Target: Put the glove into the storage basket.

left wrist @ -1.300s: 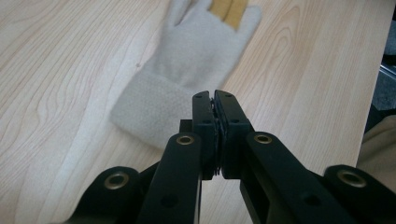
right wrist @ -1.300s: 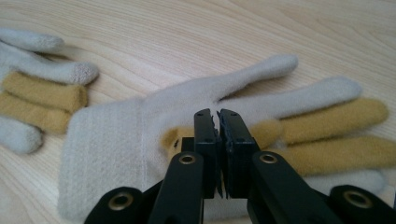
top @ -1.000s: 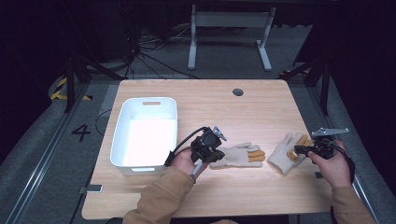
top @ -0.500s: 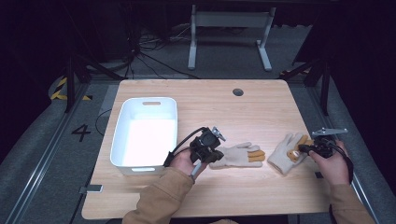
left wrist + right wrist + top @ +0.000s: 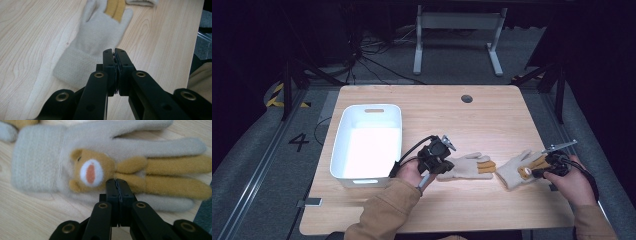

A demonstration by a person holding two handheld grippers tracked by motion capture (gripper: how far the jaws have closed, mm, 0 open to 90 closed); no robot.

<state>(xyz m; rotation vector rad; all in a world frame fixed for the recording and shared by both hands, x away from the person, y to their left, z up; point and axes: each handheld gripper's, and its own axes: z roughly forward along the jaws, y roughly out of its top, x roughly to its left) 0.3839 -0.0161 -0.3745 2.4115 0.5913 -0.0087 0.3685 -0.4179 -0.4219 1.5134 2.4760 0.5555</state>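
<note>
Two beige knit gloves with tan fingers, left glove (image 5: 467,166) and right glove (image 5: 519,171), lie near the tabletop's front edge; left gripper (image 5: 115,53) and right gripper (image 5: 116,182), jaws together and empty, should open before pinching each cuff.

The soft knitted glove on the left (image 5: 467,166) is pale beige with two mustard-yellow fingers. The fleecy knitted glove on the right (image 5: 105,162) is the same beige, bearing a mustard-brown bear face with a white muzzle and an orange mouth, and two mustard fingers. The rectangular plastic bin (image 5: 341,145) is white. The wooden table (image 5: 492,120) is light tan with a fine grain.
</note>
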